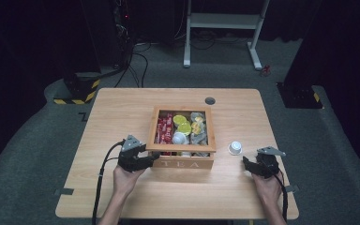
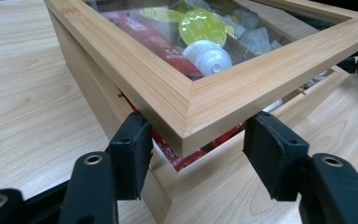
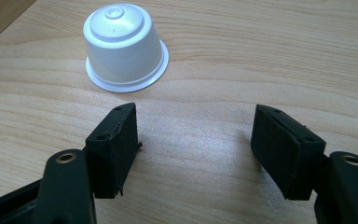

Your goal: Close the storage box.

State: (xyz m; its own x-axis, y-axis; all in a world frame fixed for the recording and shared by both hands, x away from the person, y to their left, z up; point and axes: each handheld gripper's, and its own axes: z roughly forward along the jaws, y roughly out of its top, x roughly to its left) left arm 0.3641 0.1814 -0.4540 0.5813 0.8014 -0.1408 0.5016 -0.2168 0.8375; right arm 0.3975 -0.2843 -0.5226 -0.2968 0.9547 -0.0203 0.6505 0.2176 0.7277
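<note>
My left claw [image 2: 193,154] stands released, the tea box lid [image 2: 191,100] corner between its pads, untouched. My right claw [image 3: 196,154] is released; the white capsule [image 3: 123,46] sits just ahead. Risk: the lid drops, jolting the box.

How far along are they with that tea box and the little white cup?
Done: the tea box already holds packets and capsules. In hand: the lid corner sits slightly above the box wall, between the left gripper's open jaws, which don't clamp it. Left: one white capsule stands on the table, ahead of the open right gripper, untouched.
</note>
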